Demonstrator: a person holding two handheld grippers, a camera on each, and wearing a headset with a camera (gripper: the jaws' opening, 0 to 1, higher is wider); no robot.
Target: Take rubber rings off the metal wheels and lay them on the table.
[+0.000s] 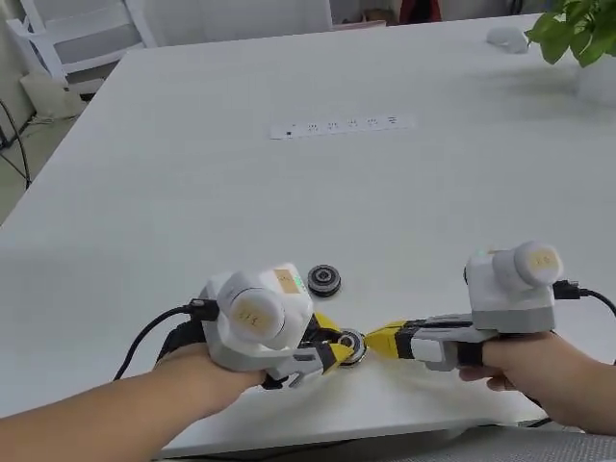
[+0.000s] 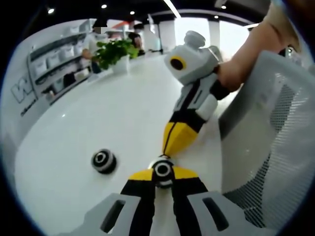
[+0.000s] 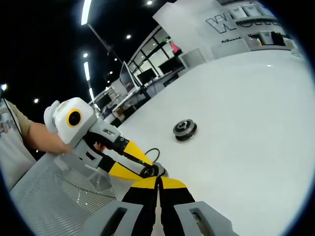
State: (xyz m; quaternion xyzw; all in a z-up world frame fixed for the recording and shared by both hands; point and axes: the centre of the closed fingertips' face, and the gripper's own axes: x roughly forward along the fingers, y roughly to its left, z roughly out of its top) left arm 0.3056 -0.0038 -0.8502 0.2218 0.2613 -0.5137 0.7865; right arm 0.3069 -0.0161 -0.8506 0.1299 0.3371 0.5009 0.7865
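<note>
The left gripper is pinching a metal wheel; the right gripper, jaws pressed together, is touching its rim. Just beyond that wheel, a second wheel is lying on the surface, seemingly still ringed: the task is barely starting.

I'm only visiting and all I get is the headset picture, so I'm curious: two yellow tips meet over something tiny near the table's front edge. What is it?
Observer: The left gripper view shows it close up. The left gripper is clamped on a small metal wheel with a dark centre, one jaw on each side.
Operator: And the other tool, is it grabbing too?
Observer: In its own view the right gripper has its jaws pressed flat together. In the left gripper view its tip touches the wheel's rim. I cannot tell whether any rubber is pinched between them.
</note>
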